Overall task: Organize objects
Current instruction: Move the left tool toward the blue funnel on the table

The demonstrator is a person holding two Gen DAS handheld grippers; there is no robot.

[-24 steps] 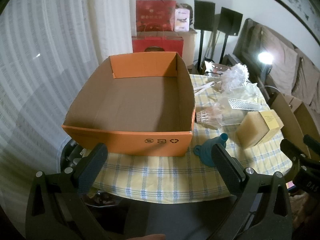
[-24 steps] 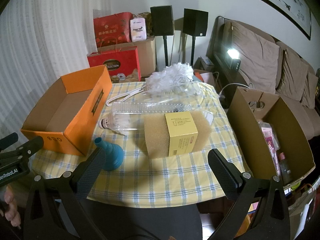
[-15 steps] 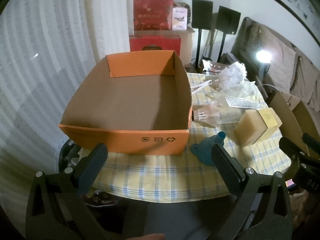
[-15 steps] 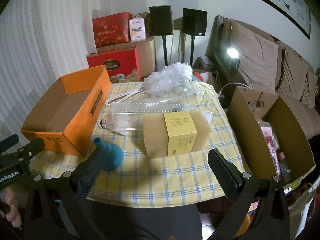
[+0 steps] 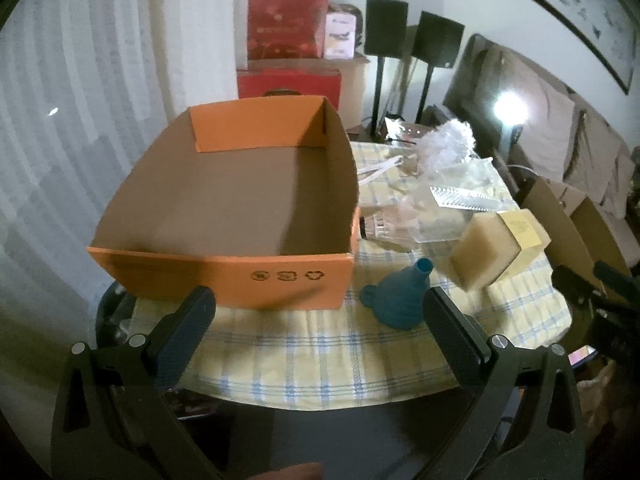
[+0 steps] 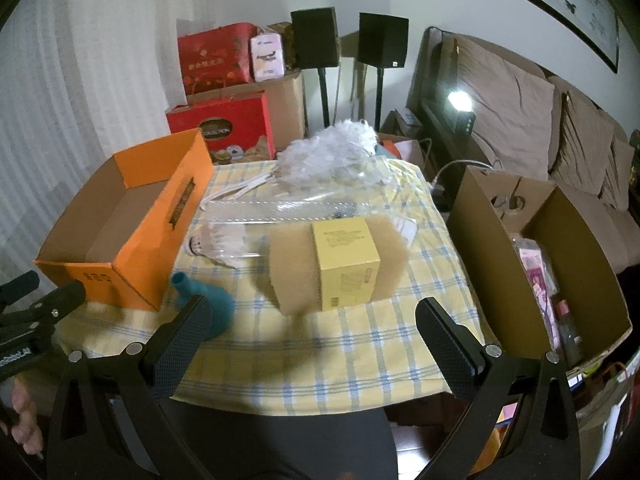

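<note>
An empty orange cardboard box (image 5: 224, 268) (image 6: 148, 248) stands on the left of the checked tablecloth (image 5: 320, 344) (image 6: 340, 344). To its right lie a teal funnel (image 5: 400, 300) (image 6: 216, 300), a tan sponge with a yellow paper band (image 5: 488, 252) (image 6: 340, 264), a clear tube with a shuttlecock (image 6: 224, 244), a clear plastic grater (image 5: 464, 200) and a white feather duster (image 5: 448, 144) (image 6: 332, 152). My left gripper (image 5: 320, 332) is open and empty before the orange box. My right gripper (image 6: 312, 336) is open and empty before the sponge.
A brown carton (image 6: 540, 248) with packets and bottles stands off the table's right edge. Red gift boxes (image 6: 224, 128), two black speakers (image 6: 316, 36) and a sofa (image 6: 540, 120) stand behind. A white curtain (image 5: 72, 120) hangs at the left.
Both grippers have moved a little forward and lower towards the table; the box and the sponge sit larger in view. Nothing on the table has moved.
</note>
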